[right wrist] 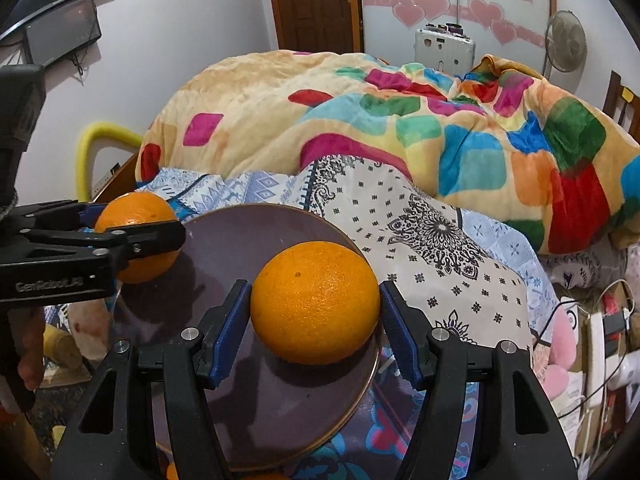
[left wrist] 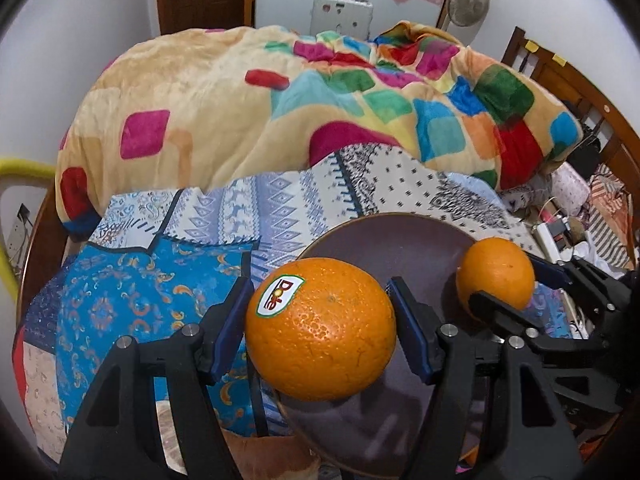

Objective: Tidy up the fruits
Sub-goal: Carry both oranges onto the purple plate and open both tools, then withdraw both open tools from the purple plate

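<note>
Orange fruit both sides: stickered orange (left wrist: 320, 330) clamped in left tool (left wrist: 320, 332), plain orange (right wrist: 315, 302) clamped in right tool (right wrist: 316, 312) | both above brown plate (right wrist: 256, 236) on bed | lower gently, set well apart, then release.

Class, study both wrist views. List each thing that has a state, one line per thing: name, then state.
Left hand-held gripper: shut on the stickered orange.
Stickered orange: held above the plate's edge.
Right hand-held gripper: shut on the plain orange.
Plain orange: held over the plate.
Plate: on the bed, nothing resting on it.
Blanket: rumpled.
</note>
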